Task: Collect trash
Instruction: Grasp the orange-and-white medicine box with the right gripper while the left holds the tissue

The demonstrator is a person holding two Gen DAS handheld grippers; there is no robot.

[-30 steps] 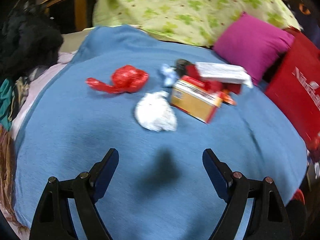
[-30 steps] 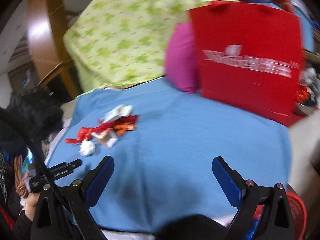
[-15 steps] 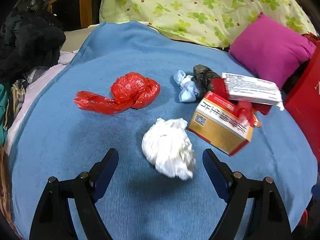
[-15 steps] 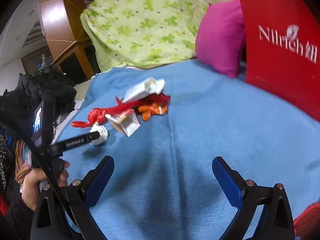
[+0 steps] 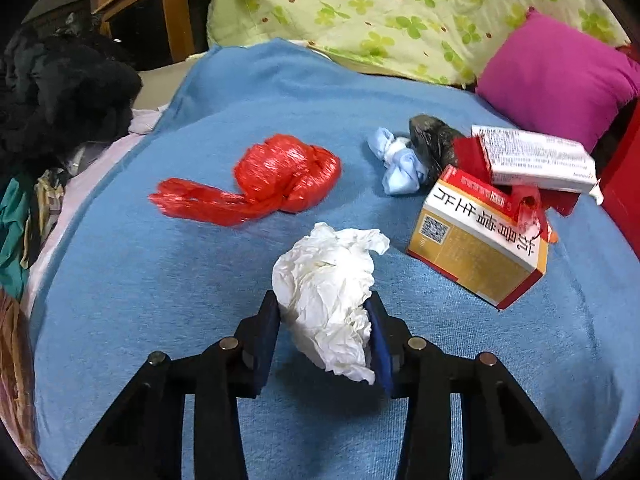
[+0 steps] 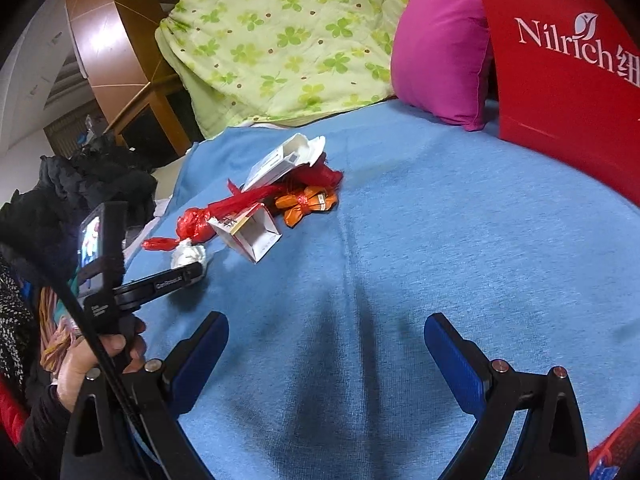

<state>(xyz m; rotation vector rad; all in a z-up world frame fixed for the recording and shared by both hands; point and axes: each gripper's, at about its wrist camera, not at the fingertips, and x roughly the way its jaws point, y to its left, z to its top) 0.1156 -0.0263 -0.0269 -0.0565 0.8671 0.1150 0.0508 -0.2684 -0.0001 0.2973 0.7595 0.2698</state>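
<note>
My left gripper [image 5: 324, 312] is shut on a crumpled white tissue [image 5: 328, 288] lying on the blue bedspread [image 5: 180, 280]; the tissue [image 6: 188, 254] also shows in the right wrist view, at the left gripper's tip. Beyond it lie a red plastic bag [image 5: 272, 180], a light blue wad [image 5: 398, 164], a dark wad [image 5: 434, 148], a yellow-red carton [image 5: 476, 248] and a white box [image 5: 536, 158]. An orange wrapper [image 6: 308, 204] lies by the carton [image 6: 250, 236]. My right gripper [image 6: 326, 344] is open and empty above bare bedspread.
A red Nilrich paper bag [image 6: 568, 60] stands at the right beside a magenta pillow [image 5: 556, 76]. A green clover quilt [image 5: 380, 12] is heaped at the back. Dark clothes [image 5: 60, 92] pile up off the bed's left edge.
My left gripper has moved forward to the white tissue and closed on it. My right gripper has swung left and nearer the bedspread, staying open.
</note>
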